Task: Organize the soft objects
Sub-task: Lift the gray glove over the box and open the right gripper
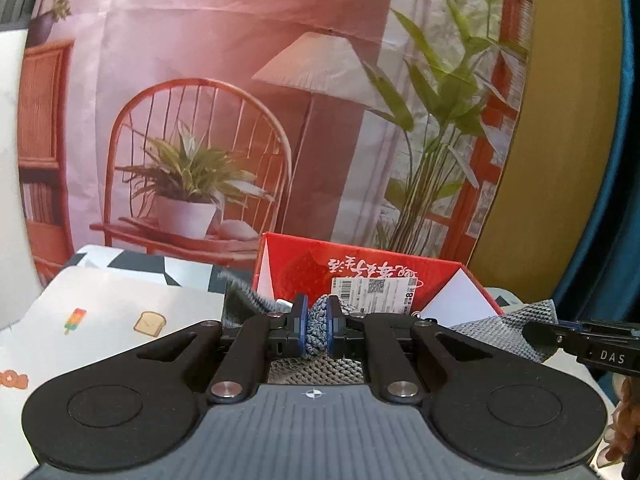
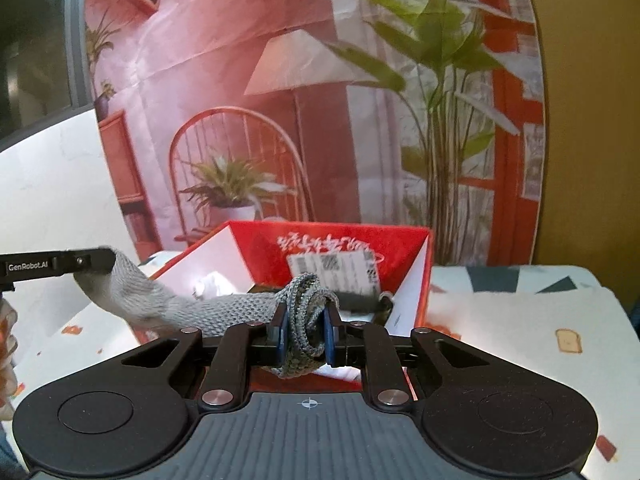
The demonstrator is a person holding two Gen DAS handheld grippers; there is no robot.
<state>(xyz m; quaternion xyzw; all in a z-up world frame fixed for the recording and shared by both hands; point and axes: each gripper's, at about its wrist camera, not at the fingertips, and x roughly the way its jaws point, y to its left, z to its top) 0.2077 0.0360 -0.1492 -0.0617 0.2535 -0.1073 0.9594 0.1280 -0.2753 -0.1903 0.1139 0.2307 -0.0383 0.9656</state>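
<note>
The bench point(image 2: 520, 312) wears a pale cloth printed with toast, popsicle and dark triangle shapes, and behind it hangs a backdrop point(image 1: 224, 80) picturing a red chair, a lamp and potted plants; a mustard wall point(image 1: 560, 140) shows at the right. A red box point(image 2: 332, 240), open at the top with white inner walls and a barcode label, stands at the back of the bench near the backdrop. The left hand-held gripper point(image 1: 316, 330) is clamped on one bunched end of a grey knitted cloth point(image 1: 316, 372), and the right hand-held gripper point(image 2: 305, 334) is pinched tight on the other bunched end, so the cloth stretches between them, raised just in front of the box. To the right of the box, the bench runs bare to its rounded edge.
</note>
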